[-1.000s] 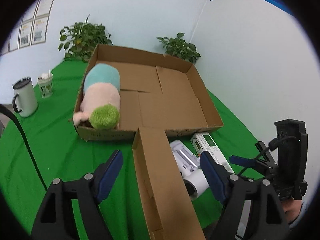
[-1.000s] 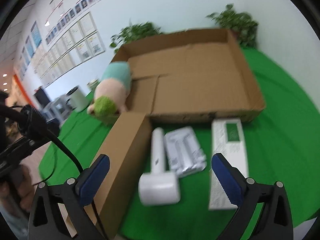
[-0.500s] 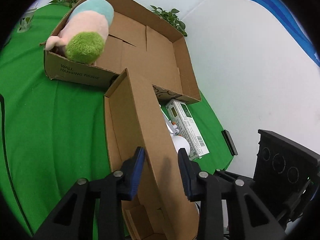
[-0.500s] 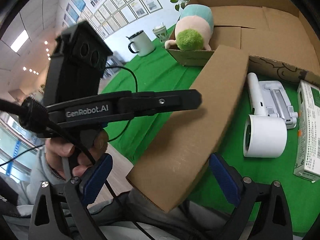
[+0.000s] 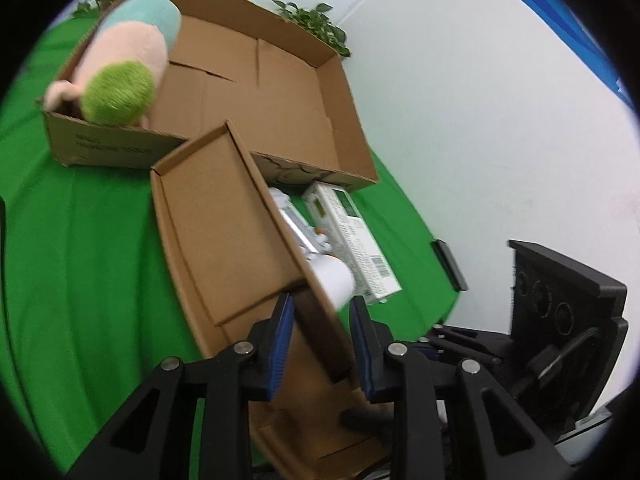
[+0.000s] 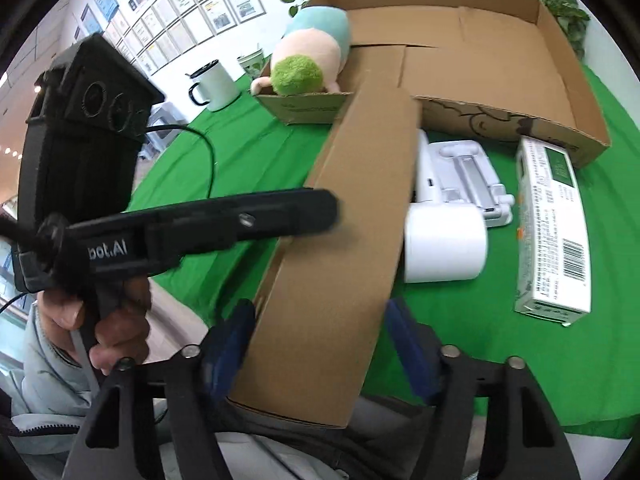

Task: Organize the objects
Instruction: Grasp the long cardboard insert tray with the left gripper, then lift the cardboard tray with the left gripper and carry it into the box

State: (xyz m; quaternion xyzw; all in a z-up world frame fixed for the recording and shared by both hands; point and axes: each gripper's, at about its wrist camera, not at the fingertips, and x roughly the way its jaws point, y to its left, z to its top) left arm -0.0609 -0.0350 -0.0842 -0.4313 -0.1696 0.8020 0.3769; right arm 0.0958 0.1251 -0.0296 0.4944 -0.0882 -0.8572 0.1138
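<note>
A long narrow cardboard box [image 5: 224, 236] lies tilted on the green table, its far end at the big open carton [image 5: 276, 92]. My left gripper [image 5: 320, 344] is shut on the narrow box's right wall. My right gripper [image 6: 320, 340] is shut around the same box's [image 6: 348, 220] near end, one finger on each side. A plush toy [image 5: 124, 68], teal, pink and green, lies in the carton's left part; it also shows in the right wrist view [image 6: 312, 56]. A white handheld device [image 6: 444, 236], a white holder [image 6: 468, 176] and a green-white carton [image 6: 556, 224] lie on the table to the right.
A white mug [image 6: 212, 84] and a paper cup [image 6: 252, 60] stand at the far left of the green cloth [image 6: 500, 340]. Potted plants [image 5: 316, 24] stand behind the carton against the wall. A small black item [image 5: 448, 264] lies at the table's right edge.
Both grippers have closed on the narrow box: the left onto its right wall, the right around its near end. The box's near end has lifted and tilted.
</note>
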